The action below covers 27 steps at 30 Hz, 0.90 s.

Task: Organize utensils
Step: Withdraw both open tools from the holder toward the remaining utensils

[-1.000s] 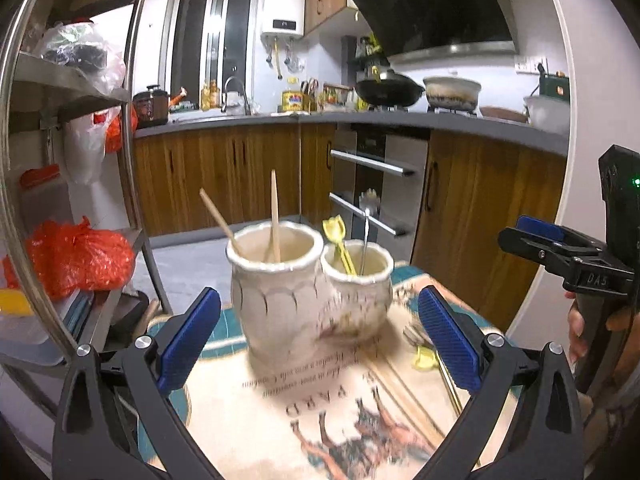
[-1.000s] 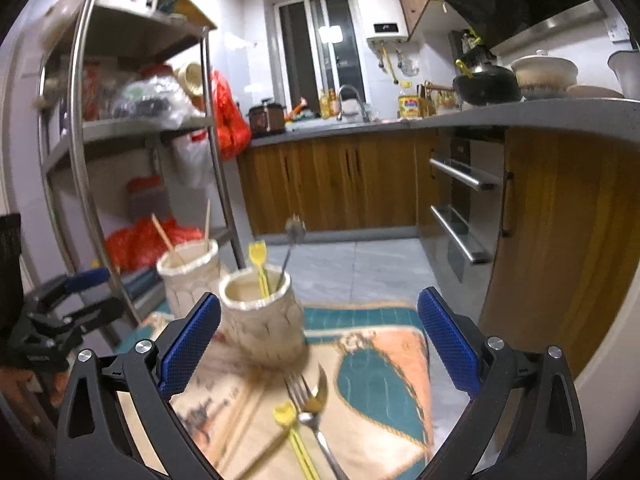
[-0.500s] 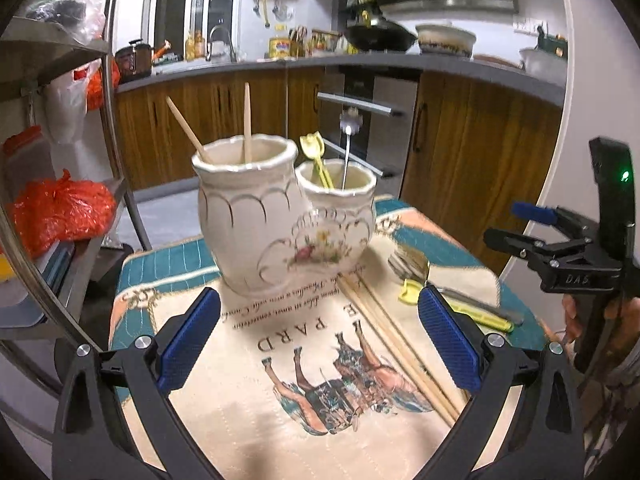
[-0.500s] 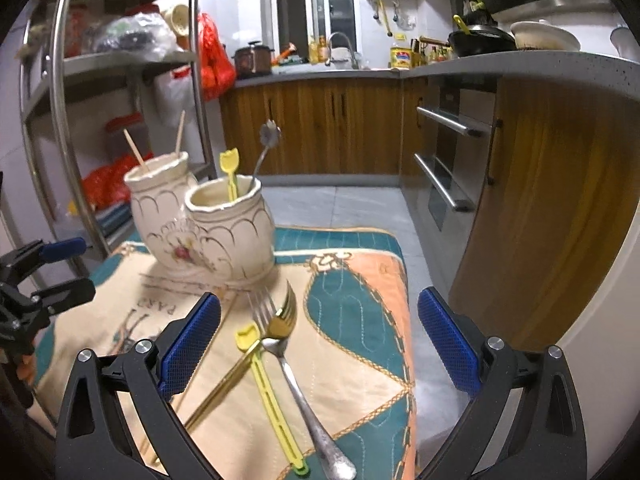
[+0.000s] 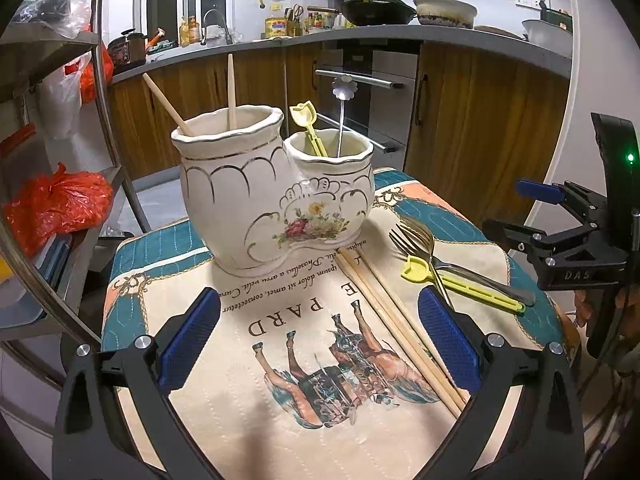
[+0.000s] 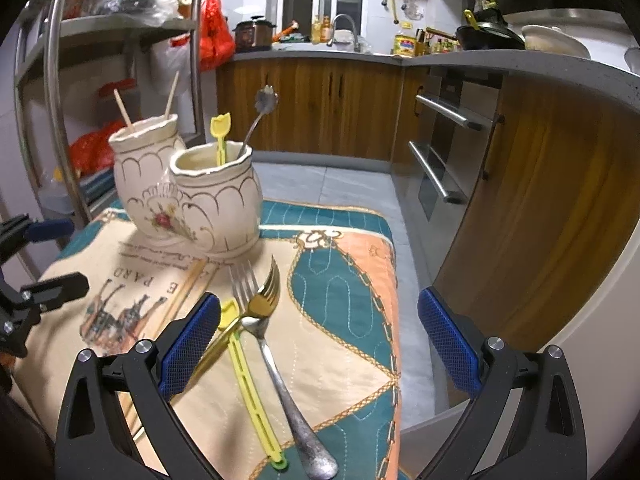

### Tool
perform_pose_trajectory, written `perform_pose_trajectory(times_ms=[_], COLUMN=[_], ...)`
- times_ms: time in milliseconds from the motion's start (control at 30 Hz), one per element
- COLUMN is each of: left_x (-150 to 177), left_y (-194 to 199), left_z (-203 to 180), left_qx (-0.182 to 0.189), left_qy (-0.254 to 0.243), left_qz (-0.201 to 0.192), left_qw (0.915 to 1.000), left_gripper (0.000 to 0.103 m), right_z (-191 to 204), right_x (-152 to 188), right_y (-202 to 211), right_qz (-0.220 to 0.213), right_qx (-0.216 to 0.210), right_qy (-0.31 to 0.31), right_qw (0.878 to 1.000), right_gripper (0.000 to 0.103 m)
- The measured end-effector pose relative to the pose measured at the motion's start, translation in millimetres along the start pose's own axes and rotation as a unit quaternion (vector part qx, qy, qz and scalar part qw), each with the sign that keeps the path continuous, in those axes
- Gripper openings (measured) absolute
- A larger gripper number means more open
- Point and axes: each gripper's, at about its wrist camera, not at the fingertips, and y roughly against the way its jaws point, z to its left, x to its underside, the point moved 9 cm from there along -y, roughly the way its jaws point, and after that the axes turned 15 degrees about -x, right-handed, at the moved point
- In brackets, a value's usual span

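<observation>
Closing in on the mat [image 5: 160,304] over the last second: holder [image 5: 276,184] and loose forks [image 6: 256,300], yellow pick [image 6: 248,380], chopsticks [image 5: 396,320] now loom nearer. Left gripper [image 5: 320,340] and right gripper [image 6: 320,340] both gape wide, empty. Probably lining up a pickup; sorting barely begun.

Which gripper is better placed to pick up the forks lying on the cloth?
Probably right: the forks lie just ahead of the open right gripper; the left gripper faces the chopsticks.

Table under printed cloth [image 5: 280,360]; holder [image 5: 272,200], forks [image 6: 260,300], chopsticks [image 5: 392,320] atop.
</observation>
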Motion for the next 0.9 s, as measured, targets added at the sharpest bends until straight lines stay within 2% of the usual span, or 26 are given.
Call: perform_pose_trajectory(times_ms=[133,233,333,400,633,833,900], left_x=[0,1,6,11,21,27,29], left_y=[-1,1,-2,-5,-15,-27,-31], left_z=[0,-2,-7,-11,-19,-27,-31], left_qx=[-0.002,-0.011,-0.015,-0.010,0.008,0.009,0.016], left_qy=[0.000,-0.008,-0.033,-0.037,-0.023,-0.012,-0.007], left_qz=[0.006,-0.001,0.009,0.017,0.041,0.065,0.076], left_qw=[1.0000,0.9999,0.9993,0.9991,0.9989,0.9977,0.9969], left_gripper=[0.098,0.098,0.098,0.098,0.097,0.095,0.084], right_z=[-1,-5,-5,-2,4,7,6], right_x=[2,8,15,18,28,26,26], right_y=[3,0,-3,-6,-18,-31,-34], right_qz=[-0.008,0.007,0.021,0.030,0.054,0.066,0.070], right_qx=[-0.007,-0.016,-0.040,-0.054,-0.062,-0.068,-0.064], right_qy=[0.006,-0.008,-0.016,-0.021,-0.027,-0.043,-0.046], right_qw=[1.000,1.000,0.999,0.998,0.996,0.995,0.994], right_gripper=[0.098,0.098,0.098,0.098,0.095,0.077,0.067])
